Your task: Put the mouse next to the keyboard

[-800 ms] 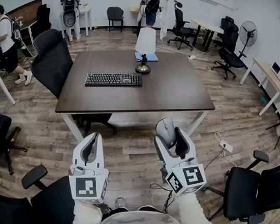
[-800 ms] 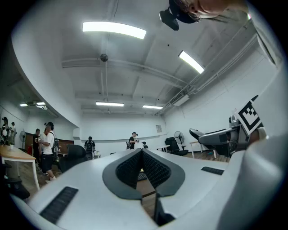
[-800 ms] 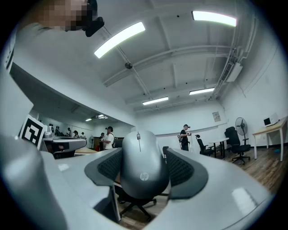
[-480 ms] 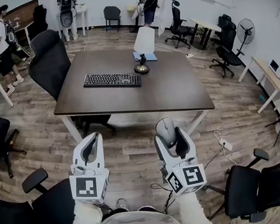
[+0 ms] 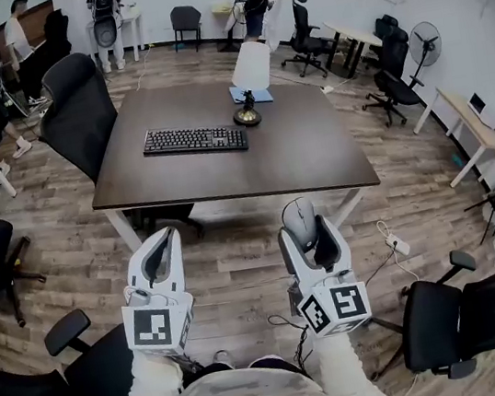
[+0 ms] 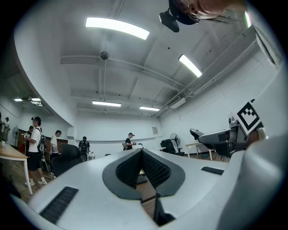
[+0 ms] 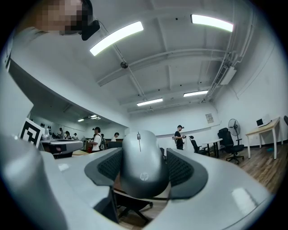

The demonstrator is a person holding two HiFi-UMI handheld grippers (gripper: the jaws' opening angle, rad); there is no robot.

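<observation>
Right hand-held gripper (image 5: 307, 230): jaws set wide and clamped on the sides of a grey mouse (image 7: 141, 164), its wheel end pointing forward.
Left hand-held gripper (image 5: 158, 253): jaws closed against each other, nothing between them.
Mouse location: carried in the air in front of the person, short of the near edge of the bench (image 5: 307, 160) and well apart from the keyboard (image 5: 195, 140).
Done: the mouse appears to be picked up and securely held.
Left: carrying it over the bench, setting it down beside the keyboard, and letting go.
Open room: the bench top is bare in front of the keyboard and across its whole right half.
Crowded spot: a desk lamp (image 5: 248, 85) stands just beside the keyboard's right end, on its far side.
Edges: the bench's near edge lies between the mouse and its goal; an office chair (image 5: 75, 108) stands against the far left side.
</observation>
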